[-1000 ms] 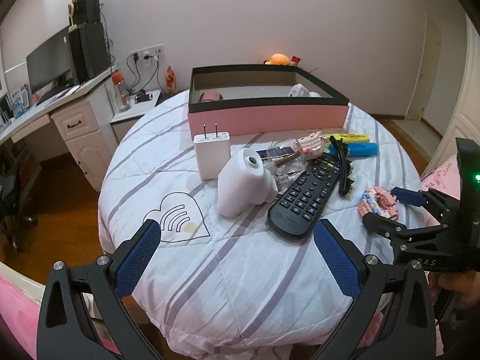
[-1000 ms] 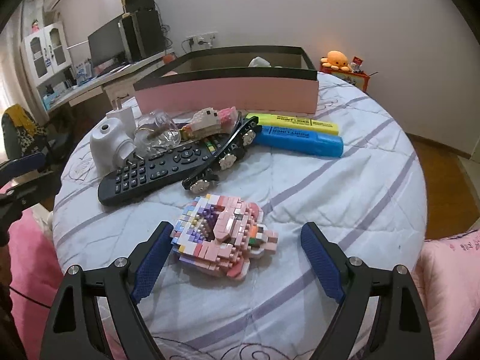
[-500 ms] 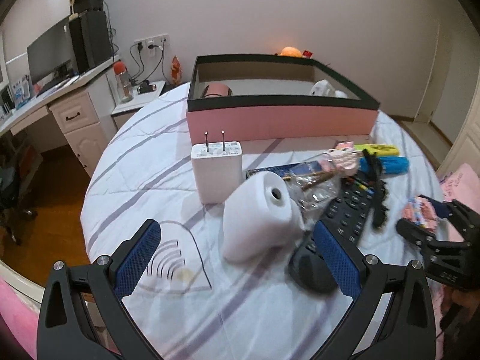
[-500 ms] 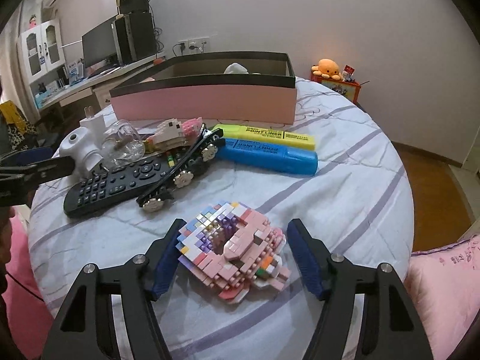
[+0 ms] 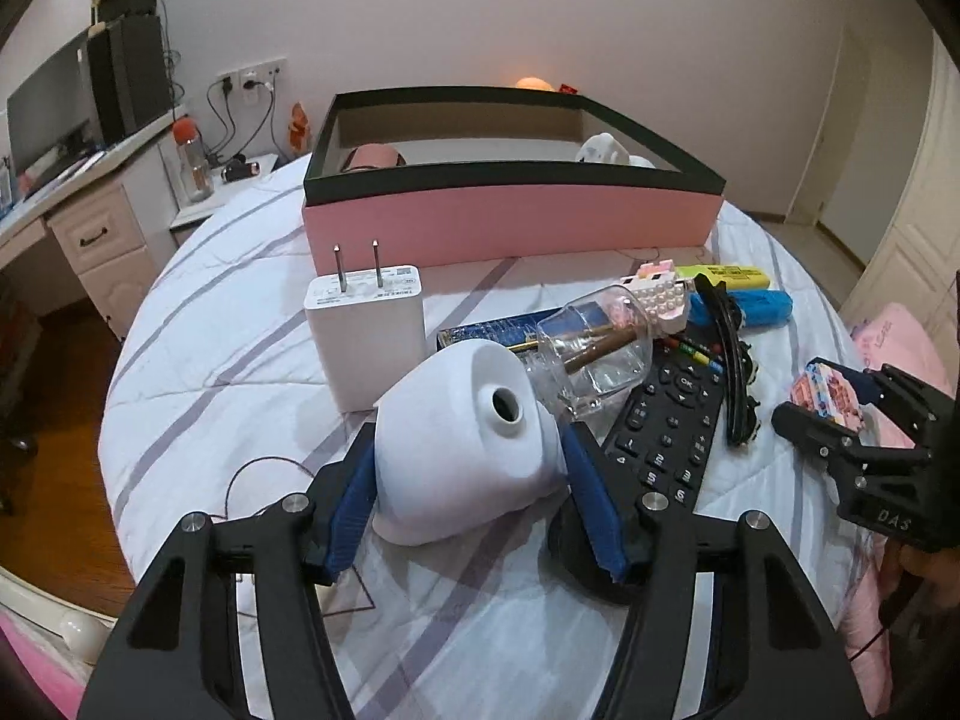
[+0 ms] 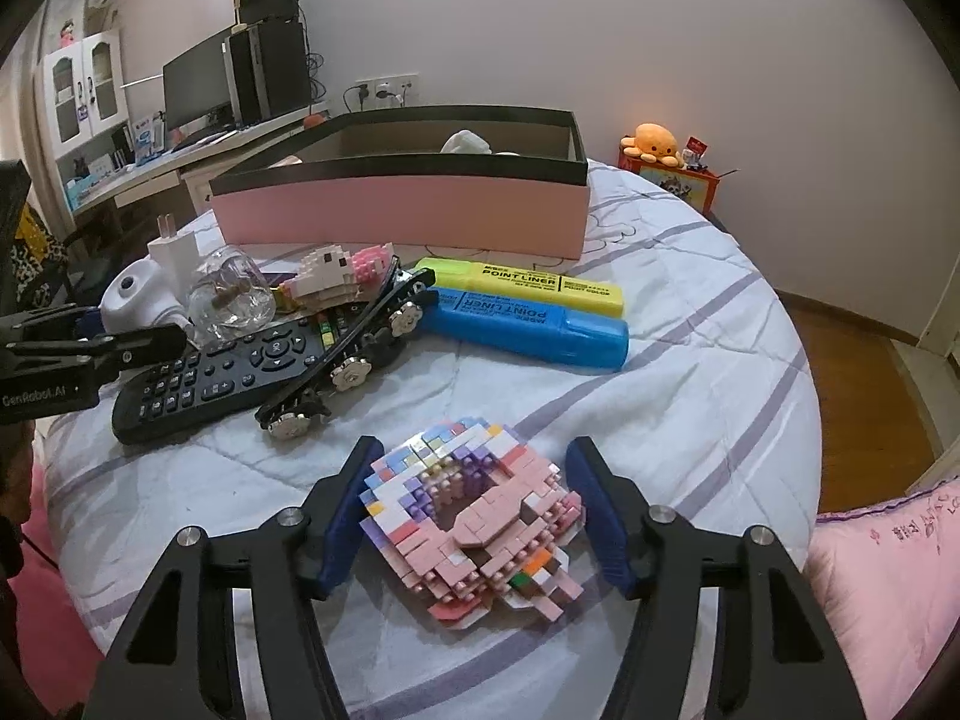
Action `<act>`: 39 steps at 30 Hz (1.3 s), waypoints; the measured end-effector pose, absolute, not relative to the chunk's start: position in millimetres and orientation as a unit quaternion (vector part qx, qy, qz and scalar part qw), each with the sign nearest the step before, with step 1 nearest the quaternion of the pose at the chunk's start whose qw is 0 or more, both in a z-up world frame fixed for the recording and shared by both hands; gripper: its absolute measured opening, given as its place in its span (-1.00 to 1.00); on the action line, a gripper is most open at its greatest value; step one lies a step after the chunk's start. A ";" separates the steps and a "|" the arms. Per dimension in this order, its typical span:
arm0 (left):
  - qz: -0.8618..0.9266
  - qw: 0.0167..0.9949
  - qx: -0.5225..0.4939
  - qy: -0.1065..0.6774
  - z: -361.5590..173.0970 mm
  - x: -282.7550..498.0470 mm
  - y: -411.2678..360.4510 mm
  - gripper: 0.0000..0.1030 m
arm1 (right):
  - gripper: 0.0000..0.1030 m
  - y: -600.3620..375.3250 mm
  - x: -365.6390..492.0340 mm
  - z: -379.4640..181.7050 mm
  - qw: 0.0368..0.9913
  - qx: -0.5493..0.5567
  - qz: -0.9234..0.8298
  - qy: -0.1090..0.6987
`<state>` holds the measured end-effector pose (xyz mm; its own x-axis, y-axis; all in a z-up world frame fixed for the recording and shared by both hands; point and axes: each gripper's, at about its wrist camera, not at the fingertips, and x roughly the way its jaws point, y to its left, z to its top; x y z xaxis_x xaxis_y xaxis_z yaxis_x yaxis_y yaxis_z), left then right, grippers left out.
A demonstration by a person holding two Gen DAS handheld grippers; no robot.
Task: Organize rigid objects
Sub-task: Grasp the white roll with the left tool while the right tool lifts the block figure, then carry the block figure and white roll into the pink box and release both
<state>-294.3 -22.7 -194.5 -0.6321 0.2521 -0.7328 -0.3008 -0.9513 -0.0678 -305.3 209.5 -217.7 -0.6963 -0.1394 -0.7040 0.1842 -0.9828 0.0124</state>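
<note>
My left gripper (image 5: 468,480) has closed around a white ceramic piece with a round hole (image 5: 462,438), and both blue pads touch its sides. My right gripper (image 6: 474,510) has its pads against the two sides of a pink and pastel brick model (image 6: 474,516) on the bed cover. The pink box with a black rim (image 5: 510,222) stands at the back, also in the right wrist view (image 6: 402,210). It holds a white object and a pink one.
Between the grippers lie a white charger plug (image 5: 366,324), a glass bottle (image 5: 594,348), a black remote (image 5: 666,426), a black strip with metal flowers (image 6: 354,348), a small brick animal (image 6: 342,270), and yellow (image 6: 528,285) and blue (image 6: 528,330) highlighters. A desk stands at the left.
My left gripper moved forward and closed from wide open onto the white ceramic piece. My right gripper moved in and narrowed until its pads met the brick model.
</note>
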 end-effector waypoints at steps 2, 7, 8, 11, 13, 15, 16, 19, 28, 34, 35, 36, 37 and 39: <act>0.904 0.154 -0.399 0.033 -190.7 -290.3 -24.6 0.19 | 0.25 209.9 -304.5 -216.2 0.088 0.380 -0.920 0.029; 0.911 0.158 -0.381 0.027 -174.7 -280.2 -34.7 0.18 | 0.25 211.6 -302.4 -209.4 0.096 0.378 -0.921 0.016; 0.912 0.159 -0.377 0.027 -171.3 -277.7 -36.5 0.18 | 0.25 212.4 -301.8 -206.5 0.101 0.376 -0.921 0.009; 0.915 0.156 -0.372 0.031 -165.8 -276.5 -38.0 0.18 | 0.25 213.3 -300.9 -198.9 0.108 0.370 -0.923 0.000; 0.916 0.156 -0.368 0.026 -161.9 -276.3 -39.6 0.18 | 0.25 213.3 -300.5 -194.9 0.112 0.366 -0.924 -0.004; 0.918 0.160 -0.363 0.024 -156.2 -275.7 -39.8 0.18 | 0.25 213.0 -302.2 -190.1 0.116 0.362 -0.925 -0.006; 0.918 0.161 -0.360 0.025 -153.9 -275.4 -39.4 0.18 | 0.25 212.5 -302.1 -188.0 0.117 0.360 -0.926 -0.006; 0.920 0.169 -0.352 0.030 -144.1 -275.6 -36.5 0.18 | 0.25 211.9 -306.1 -179.8 0.125 0.353 -0.927 -0.007; 0.930 0.188 -0.311 0.047 -103.3 -298.5 -20.0 0.18 | 0.25 205.5 -333.7 -139.8 0.144 0.317 -0.937 0.004; 0.931 0.208 -0.296 0.054 -79.2 -344.9 -4.1 0.18 | 0.25 199.2 -376.1 -111.4 0.156 0.296 -0.942 0.024; 0.930 0.212 -0.297 0.055 -77.1 -355.0 -1.4 0.18 | 0.25 197.6 -387.0 -107.9 0.153 0.295 -0.943 0.030; 0.928 0.216 -0.299 0.054 -76.2 -364.1 0.9 0.18 | 0.25 196.6 -393.7 -106.4 0.152 0.295 -0.943 0.035; 0.927 0.218 -0.302 0.052 -75.6 -372.5 2.8 0.18 | 0.25 194.7 -405.0 -104.1 0.153 0.296 -0.942 0.041; 0.923 0.222 -0.309 0.051 -76.9 -394.2 8.1 0.18 | 0.25 193.3 -425.9 -101.7 0.153 0.300 -0.941 0.042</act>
